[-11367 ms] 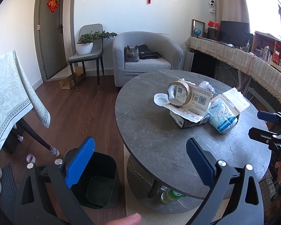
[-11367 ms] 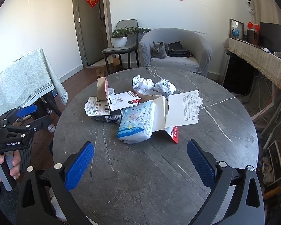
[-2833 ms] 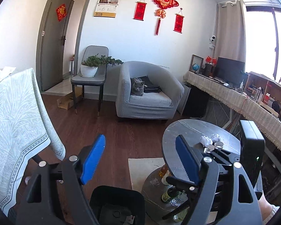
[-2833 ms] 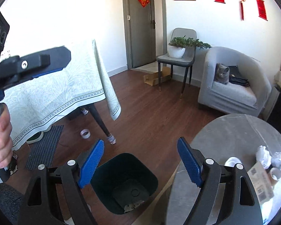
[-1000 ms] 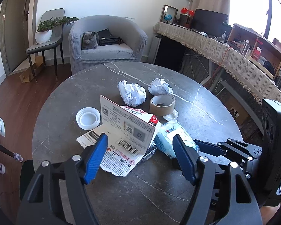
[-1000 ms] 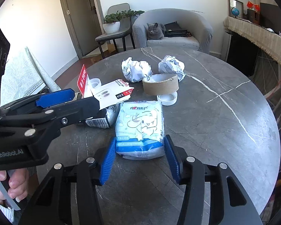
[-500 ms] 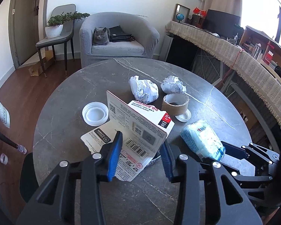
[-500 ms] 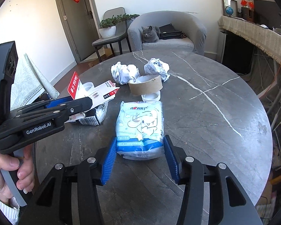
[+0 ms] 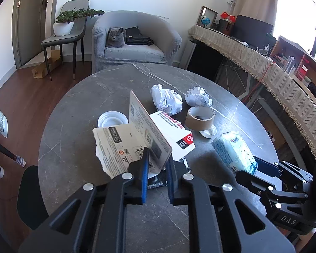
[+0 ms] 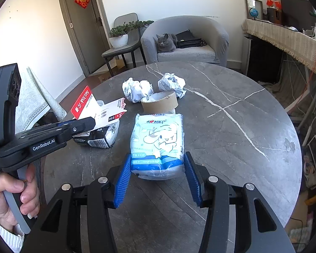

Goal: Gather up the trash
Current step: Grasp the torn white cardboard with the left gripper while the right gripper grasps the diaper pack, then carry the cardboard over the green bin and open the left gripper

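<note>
left gripper (image 9: 157, 164) first: seen from my left wrist, its jaws have just been closing and now stand narrow, with the upright flap of the torn cardboard box (image 9: 149, 135) between the blue pads. the pads look to be pressing on the flap's lower edge. the box is white with a red patch, opened out and lying on the round grey table (image 9: 78, 105) near its front left. a white lid (image 9: 112, 120) sits just behind the box. further back lie two crumpled paper balls (image 9: 167, 101), and a brown tape roll (image 9: 200, 119) stands beside them with a small white cap (image 9: 207, 132) at its foot. off to the right the tissue pack (image 9: 234, 151) lies with its near end between the fingers of my other tool. a grey cat (image 9: 115, 37) sits in the armchair (image 9: 137, 40) behind the table.

from my right wrist, the right gripper (image 10: 158, 179) stands about half open with the near end of the tissue pack (image 10: 158, 141) between its blue pads (image 10: 123, 179). both pads seem to touch the pack's sides, and i take that as a grip. the pack's far end points at the tape roll (image 10: 159, 103). my left hand (image 10: 12, 191) is at the lower left, holding the other tool, whose tip is at the cardboard box (image 10: 99, 113). under the box lies a black-and-white wrapper (image 10: 99, 138). the paper balls (image 10: 137, 89) are behind the roll.
</note>
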Available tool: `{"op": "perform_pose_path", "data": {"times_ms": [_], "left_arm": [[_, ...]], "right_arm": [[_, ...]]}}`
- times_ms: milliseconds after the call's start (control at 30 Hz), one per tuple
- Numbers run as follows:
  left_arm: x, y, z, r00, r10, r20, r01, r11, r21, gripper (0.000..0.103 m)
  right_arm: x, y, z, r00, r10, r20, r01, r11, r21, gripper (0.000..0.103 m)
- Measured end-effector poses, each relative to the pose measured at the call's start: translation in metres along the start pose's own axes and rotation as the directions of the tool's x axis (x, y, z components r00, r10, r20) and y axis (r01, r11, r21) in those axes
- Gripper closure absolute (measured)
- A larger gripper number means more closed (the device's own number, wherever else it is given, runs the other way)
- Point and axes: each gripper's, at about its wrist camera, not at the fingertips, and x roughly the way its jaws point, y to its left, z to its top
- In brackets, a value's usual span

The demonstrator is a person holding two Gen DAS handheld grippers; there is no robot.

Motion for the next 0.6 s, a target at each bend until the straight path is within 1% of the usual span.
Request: {"op": "perform_pose_path", "data": {"times_ms": [133, 200, 367, 600], "left_arm": [[-0.004, 0.005, 0.002, 1.000, 0.006, 0.002, -0.006, 1.000, 0.006, 0.098], [-0.007, 0.009, 0.003, 1.000, 0.012, 0.007, -0.012, 1.000, 0.006, 0.100], [-0.014, 0.017, 0.004, 1.000, 0.014, 0.018, -0.015, 1.000, 0.008, 0.101], [-0.031, 0.027, 0.009, 0.998, 0.016, 0.053, -0.016, 1.000, 0.006, 0.102]], "right_arm": [[0.000, 0.003, 0.004, 1.000, 0.002, 0.007, -0.002, 1.000, 0.001, 0.053], [0.000, 0.006, 0.006, 1.000, 0.006, 0.012, -0.006, 1.000, -0.001, 0.053], [0.001, 0.015, 0.011, 1.000, 0.012, 0.026, -0.012, 1.000, -0.008, 0.053], [0.005, 0.027, 0.019, 0.999, 0.024, 0.034, -0.024, 1.000, -0.015, 0.053]]}}
